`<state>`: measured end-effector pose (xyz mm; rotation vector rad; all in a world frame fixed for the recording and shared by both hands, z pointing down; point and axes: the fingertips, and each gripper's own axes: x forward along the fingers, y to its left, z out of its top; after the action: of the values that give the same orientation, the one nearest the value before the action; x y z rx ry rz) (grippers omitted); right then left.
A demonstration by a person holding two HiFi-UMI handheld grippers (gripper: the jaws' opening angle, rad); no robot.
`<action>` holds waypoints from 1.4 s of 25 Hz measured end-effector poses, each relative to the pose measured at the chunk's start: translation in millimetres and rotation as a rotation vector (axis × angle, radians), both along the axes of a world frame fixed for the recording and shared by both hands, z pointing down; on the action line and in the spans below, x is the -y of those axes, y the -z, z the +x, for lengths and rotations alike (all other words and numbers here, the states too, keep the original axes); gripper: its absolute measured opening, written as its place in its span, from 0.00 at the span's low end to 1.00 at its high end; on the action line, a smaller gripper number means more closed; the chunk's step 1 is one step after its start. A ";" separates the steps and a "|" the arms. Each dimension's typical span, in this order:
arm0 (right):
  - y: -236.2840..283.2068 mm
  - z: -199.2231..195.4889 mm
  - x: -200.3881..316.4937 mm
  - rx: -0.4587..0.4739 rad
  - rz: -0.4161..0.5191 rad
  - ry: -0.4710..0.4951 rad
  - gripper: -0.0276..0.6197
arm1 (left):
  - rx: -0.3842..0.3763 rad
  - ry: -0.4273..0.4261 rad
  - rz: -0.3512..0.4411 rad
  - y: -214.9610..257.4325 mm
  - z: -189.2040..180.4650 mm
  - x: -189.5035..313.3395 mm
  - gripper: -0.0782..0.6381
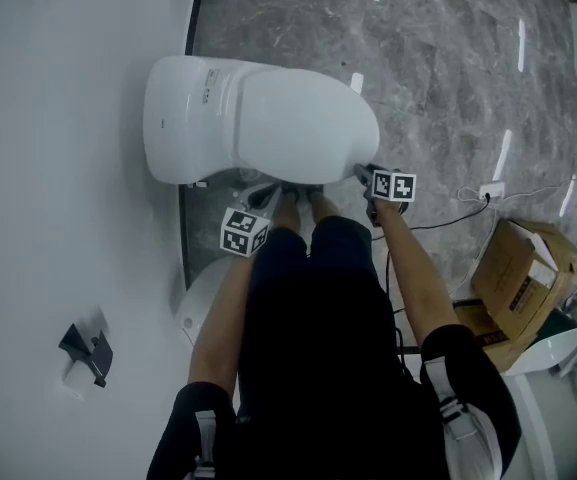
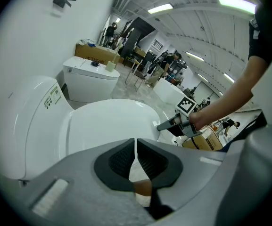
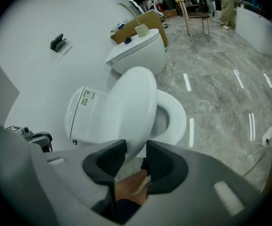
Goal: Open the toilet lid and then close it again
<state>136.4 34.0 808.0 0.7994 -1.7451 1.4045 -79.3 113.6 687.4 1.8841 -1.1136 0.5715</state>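
The white toilet lid (image 1: 298,123) hangs partly raised over the seat (image 3: 176,119), its hinge end at the tank (image 1: 183,118) against the white wall. The right gripper (image 3: 136,149) is at the lid's front edge with its jaws spread and the rim reaching in between the dark pads, which do not seem to press on it. The left gripper (image 2: 136,145) is just beside the lid's front on the other side, its jaws pressed together on nothing, above the grey marble floor (image 1: 448,88)
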 end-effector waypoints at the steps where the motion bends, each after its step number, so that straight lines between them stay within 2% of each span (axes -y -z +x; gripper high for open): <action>1: -3.0 0.7 0.2 -0.005 0.000 -0.003 0.26 | -0.002 -0.008 0.000 -2.2 1.0 -0.2 0.14; 18: -58.7 26.2 2.2 -0.059 0.010 -0.097 0.25 | -0.017 -0.112 -0.028 -50.1 14.2 0.2 0.14; 35: -132.9 45.9 4.0 -0.095 0.015 -0.167 0.24 | -0.025 -0.133 -0.062 -129.1 20.7 -1.4 0.14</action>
<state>182.3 30.0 940.9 1.0240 -1.6496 1.4385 -58.6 115.1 816.4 1.9155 -0.9489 0.6476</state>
